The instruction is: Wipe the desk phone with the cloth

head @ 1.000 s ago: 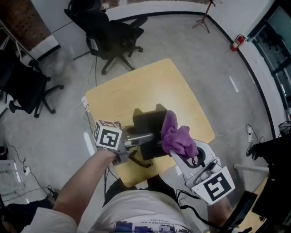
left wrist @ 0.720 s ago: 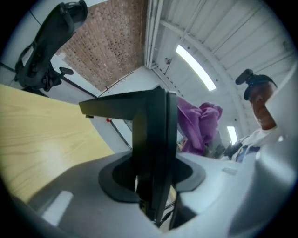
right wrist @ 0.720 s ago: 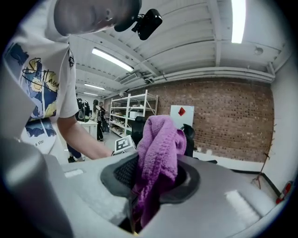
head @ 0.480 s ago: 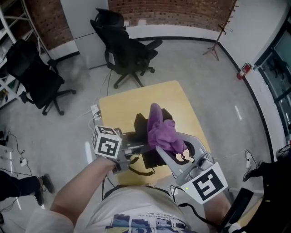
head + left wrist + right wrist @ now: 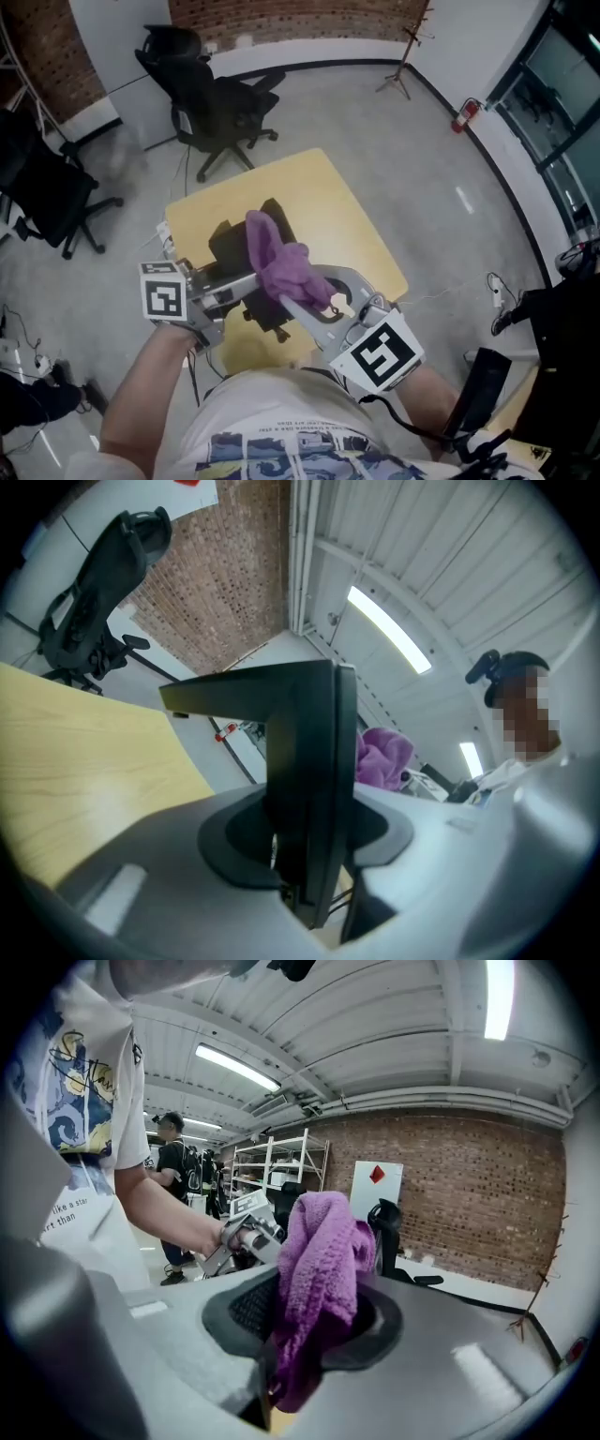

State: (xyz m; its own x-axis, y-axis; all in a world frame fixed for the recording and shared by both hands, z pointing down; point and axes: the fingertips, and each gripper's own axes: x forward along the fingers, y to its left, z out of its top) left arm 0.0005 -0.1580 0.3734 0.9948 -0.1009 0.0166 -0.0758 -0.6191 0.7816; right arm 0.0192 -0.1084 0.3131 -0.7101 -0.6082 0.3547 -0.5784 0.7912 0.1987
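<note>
A black desk phone (image 5: pixel 234 246) sits over the near left part of the yellow table (image 5: pixel 328 206). My left gripper (image 5: pixel 249 281) is shut on its near edge. In the left gripper view a black slab of the phone (image 5: pixel 305 752) stands clamped between the jaws of that gripper (image 5: pixel 305 841). A purple cloth (image 5: pixel 278 265) bunches up from my right gripper (image 5: pixel 292 298), which is shut on it. The cloth lies against the phone's right side. In the right gripper view the cloth (image 5: pixel 319 1269) fills that gripper (image 5: pixel 314 1340) and hides what is beyond.
A black office chair (image 5: pixel 211 94) stands beyond the table and another (image 5: pixel 42 197) at the left. A phone cord (image 5: pixel 272 328) hangs off the table's near edge. A fire extinguisher (image 5: pixel 462 114) and a coat stand (image 5: pixel 403 52) are far right. A person (image 5: pixel 173 1171) stands by shelves.
The right gripper has carried the cloth leftward, from the phone's right edge to over the phone. The left gripper has kept its hold on the phone.
</note>
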